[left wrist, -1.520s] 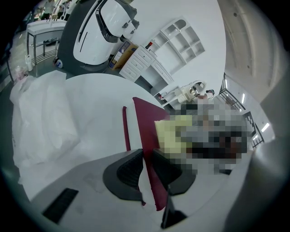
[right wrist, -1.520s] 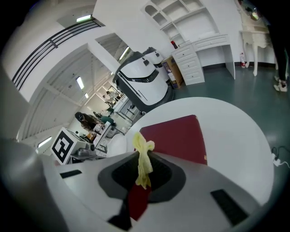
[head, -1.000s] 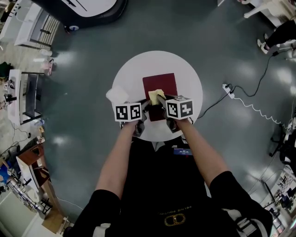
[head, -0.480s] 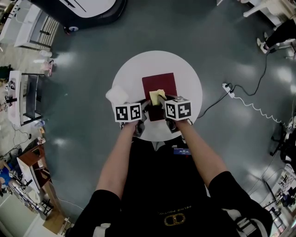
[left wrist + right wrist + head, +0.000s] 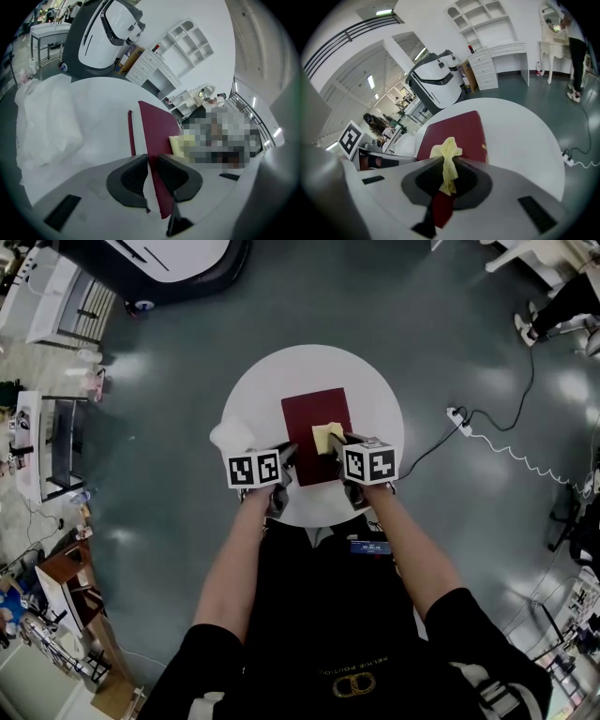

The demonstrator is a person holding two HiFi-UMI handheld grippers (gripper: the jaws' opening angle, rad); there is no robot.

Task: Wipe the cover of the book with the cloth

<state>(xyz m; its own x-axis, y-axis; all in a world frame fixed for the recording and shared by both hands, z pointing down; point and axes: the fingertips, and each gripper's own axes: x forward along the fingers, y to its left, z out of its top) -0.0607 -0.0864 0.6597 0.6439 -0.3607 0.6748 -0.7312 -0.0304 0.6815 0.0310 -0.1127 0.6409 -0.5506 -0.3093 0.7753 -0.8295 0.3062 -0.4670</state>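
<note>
Left tool point(image 5: 152, 163) clamps the book point(image 5: 157, 126) by its near edge; right tool point(image 5: 450, 165), gripping the cloth point(image 5: 446, 151), should sweep flat, overlapping strokes across the cover.

Head view steeply down, 2 gripper views close, low — book point(image 5: 309, 418) shared

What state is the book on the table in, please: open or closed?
Closed: the book lies flat on the white table, its dark red cover up, with no spread pages showing.

Dark red book point(image 5: 314, 423), pale yellow cloth point(image 5: 326, 436), plain white table point(image 5: 375, 395), black-and-white square markers point(image 5: 255, 468), grey-green floor point(image 5: 450, 324)
</note>
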